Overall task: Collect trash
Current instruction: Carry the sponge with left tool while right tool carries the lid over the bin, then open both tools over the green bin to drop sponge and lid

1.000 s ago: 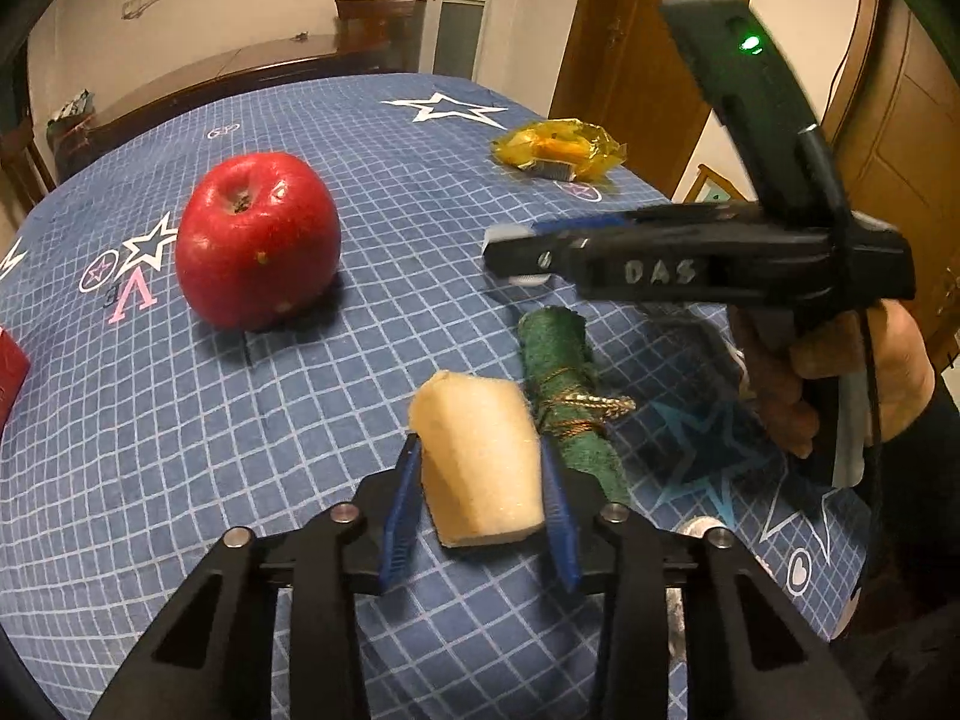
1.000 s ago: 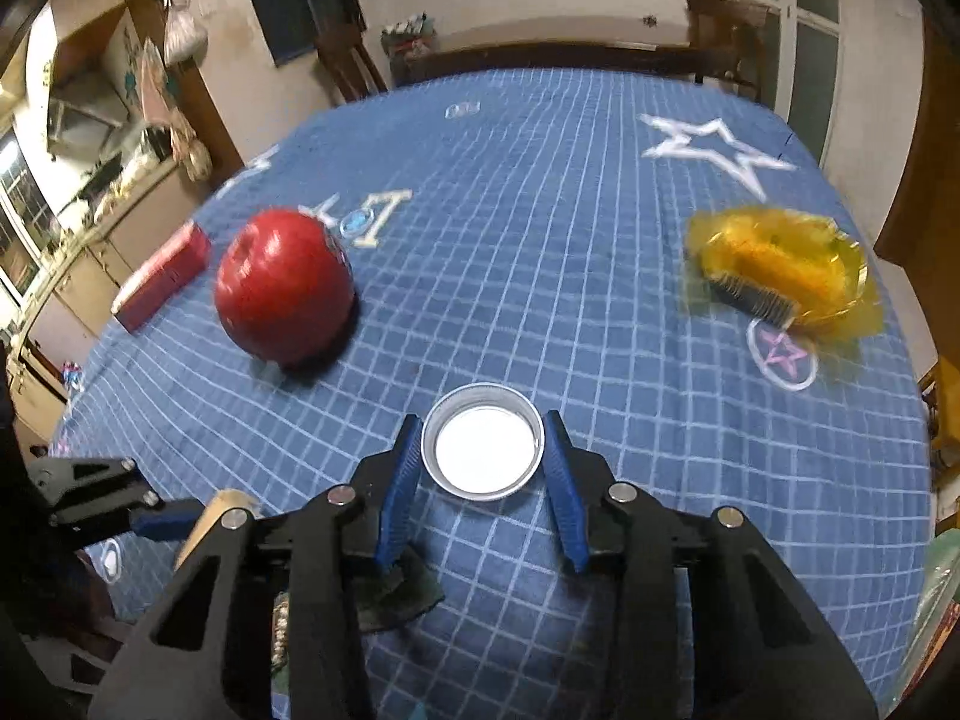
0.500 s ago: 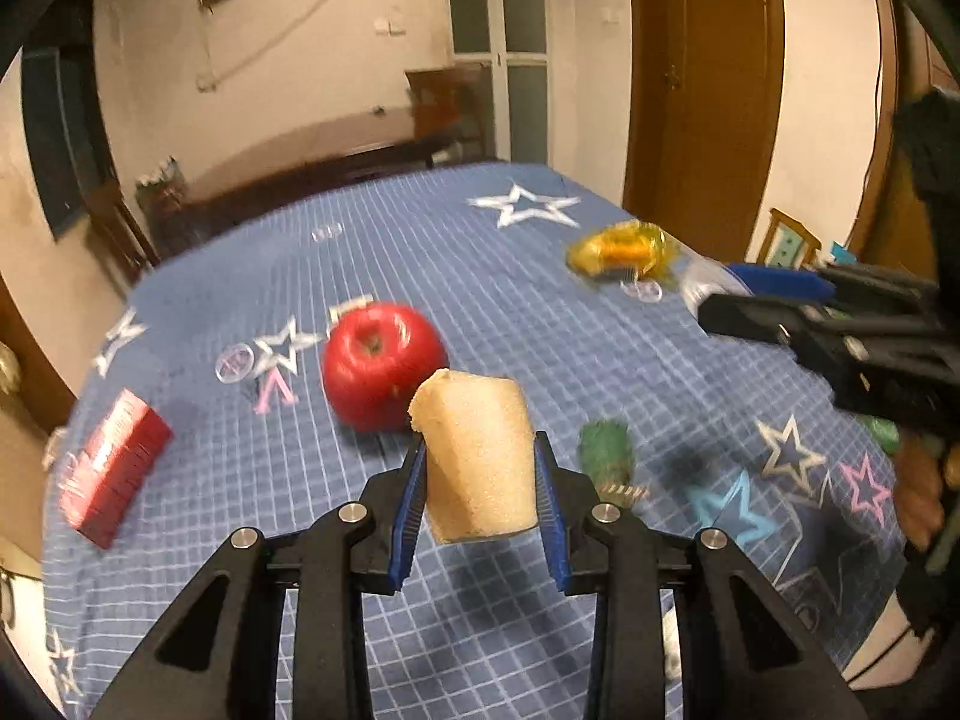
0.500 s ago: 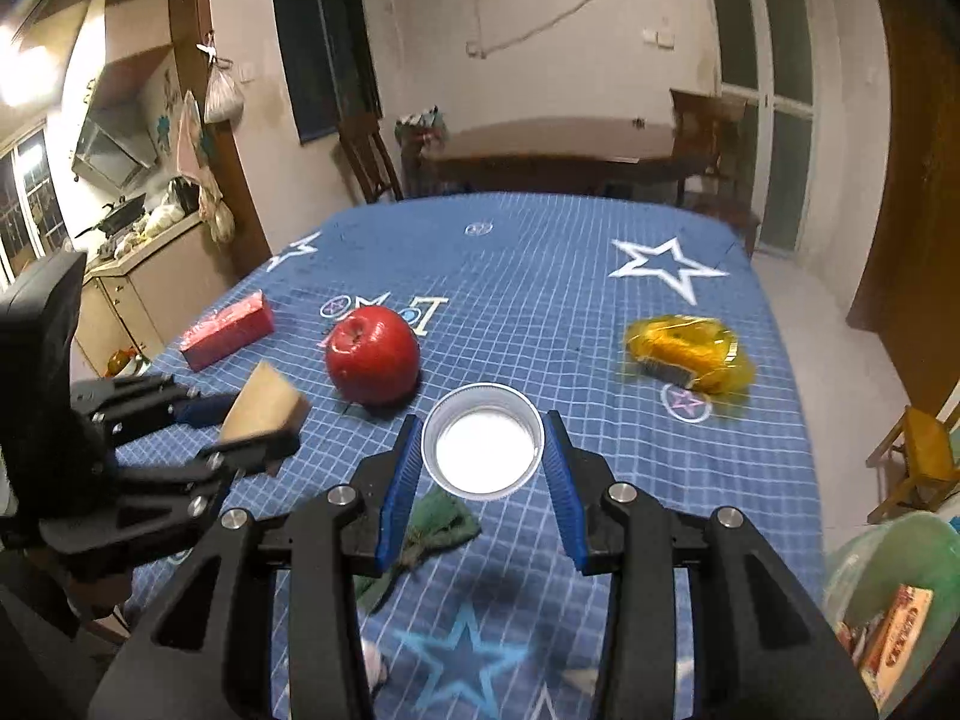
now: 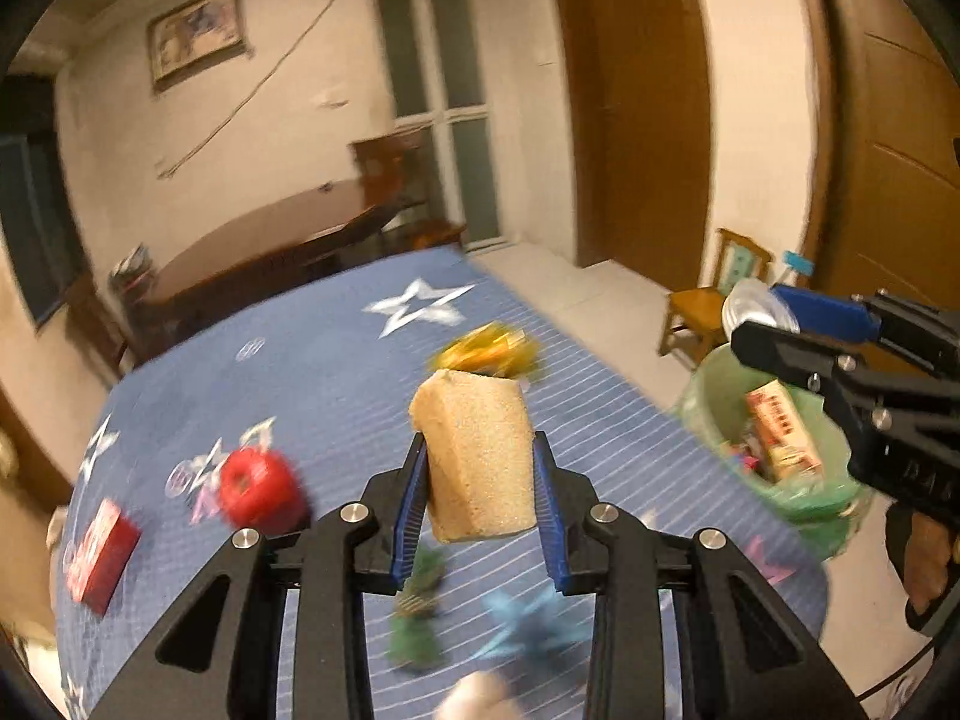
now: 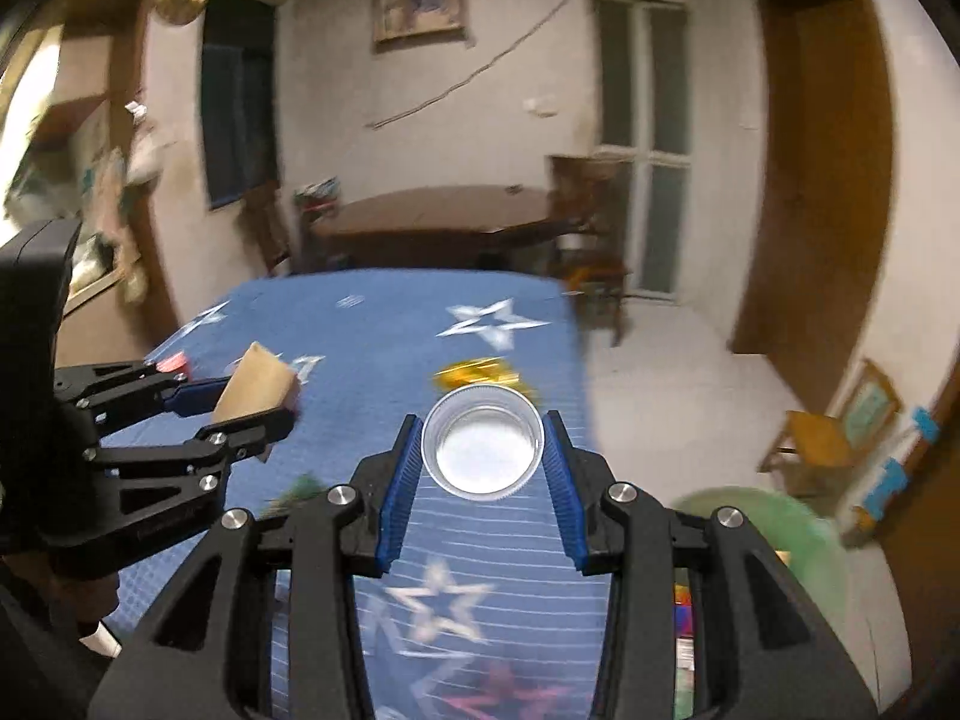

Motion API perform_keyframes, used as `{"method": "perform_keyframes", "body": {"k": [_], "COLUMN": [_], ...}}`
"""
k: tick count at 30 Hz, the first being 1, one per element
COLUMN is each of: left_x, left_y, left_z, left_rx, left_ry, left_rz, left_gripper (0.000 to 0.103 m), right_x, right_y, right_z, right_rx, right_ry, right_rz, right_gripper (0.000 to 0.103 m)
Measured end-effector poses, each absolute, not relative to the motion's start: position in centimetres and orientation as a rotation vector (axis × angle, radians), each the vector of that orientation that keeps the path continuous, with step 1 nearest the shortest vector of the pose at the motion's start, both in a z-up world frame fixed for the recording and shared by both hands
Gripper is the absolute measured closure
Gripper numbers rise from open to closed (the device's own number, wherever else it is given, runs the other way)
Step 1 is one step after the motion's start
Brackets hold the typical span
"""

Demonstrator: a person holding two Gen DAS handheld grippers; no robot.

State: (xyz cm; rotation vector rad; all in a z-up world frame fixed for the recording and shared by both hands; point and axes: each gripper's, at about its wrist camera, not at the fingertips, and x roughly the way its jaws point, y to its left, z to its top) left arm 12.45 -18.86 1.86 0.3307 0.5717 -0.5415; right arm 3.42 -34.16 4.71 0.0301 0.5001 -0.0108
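Tan porous sponge block [image 5: 477, 456] clamped in left gripper [image 5: 478, 483]; clear round plastic cup [image 6: 481, 450] clamped in right gripper [image 6: 480, 456]; both above blue star-patterned tablecloth [image 5: 336, 372].

Both wrist views raised above the desk [image 5: 336, 360], looking forward along their own fingers [image 5: 408, 516] across the blue starred cloth toward the far wall, sharing the yellow wrapper [image 6: 480, 373], framed picture [image 5: 195, 36] and green bin [image 5: 774, 480].

cream walls [image 6: 510, 90], brown door [image 5: 636, 120], dark wooden table [image 6: 444, 216], seemingly pale floor [image 6: 672, 372].
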Motion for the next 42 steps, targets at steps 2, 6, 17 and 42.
{"method": "perform_keyframes", "body": {"k": [2,6,17,42], "left_x": [11.6,10.3,8.2,14.3], "left_y": [-21.7,-27.3,-39.9,-44.8], "left_z": [2.5,3.1,2.5,-4.9], "left_rx": [0.348,0.376,0.447,0.411], "left_ry": [0.548,0.529,0.482,0.731], "left_rz": [-0.577,-0.653,-0.808,-1.125], "left_gripper": [0.069,0.069,0.069,0.069], "right_x": [2.2,0.2,-2.3,-1.3], "right_y": [-36.5,-40.4,-47.7,-51.5], "right_z": [5.3,5.8,4.6,0.2], "right_rx": [0.039,0.055,0.107,0.171], "right_ry": [0.488,0.480,0.504,0.645], "right_rz": [-0.078,-0.182,-0.343,-0.371], "right_gripper": [0.064,0.064,0.064,0.064]}}
